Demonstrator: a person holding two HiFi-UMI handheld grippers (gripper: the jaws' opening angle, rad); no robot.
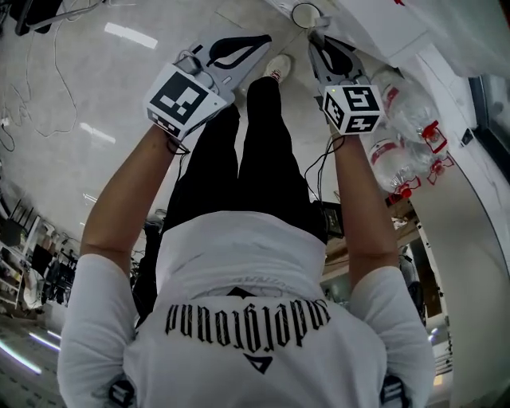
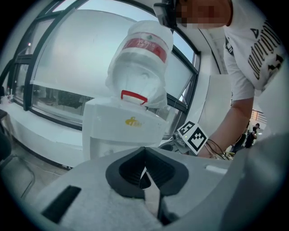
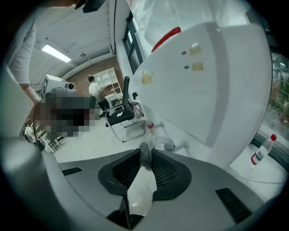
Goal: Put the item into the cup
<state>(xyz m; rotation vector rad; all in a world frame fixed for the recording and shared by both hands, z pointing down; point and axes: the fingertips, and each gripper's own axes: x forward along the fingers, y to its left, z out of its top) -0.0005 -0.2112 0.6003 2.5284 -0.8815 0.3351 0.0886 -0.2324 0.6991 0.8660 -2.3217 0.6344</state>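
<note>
A glossy pale floor [image 1: 88,88] is stretching out under the person, and tall windows [image 2: 63,67] are running along the far wall.

On the left, the left tongs [image 1: 259,40] are hanging out in front of the person's black trousers [image 1: 239,151]. In their own view the dark pads are meeting at the tips, closed with nothing between them. Beyond them a white water dispenser [image 2: 119,131] is standing by the window. It is carrying an upturned clear plastic water bottle [image 2: 142,58] with a red label and a red collar.

Moving right, the right tongs [image 1: 314,37] are reaching toward that dispenser, with their square-marked cube [image 1: 353,109] facing up. They are pinching a flat white item [image 3: 137,189] between the ribbed pads. It is running back along the gap toward the camera, and a greyish end is poking out at the tips.

Just past those tips a round white cup [image 1: 306,13] is sitting by the dispenser's front. The item is being held close in front of the cup, not inside it. I cannot tell whether the tongs are touching the rim.

Further right, clear spare water bottles [image 1: 402,107] with red caps are lying clustered at the far side.
</note>
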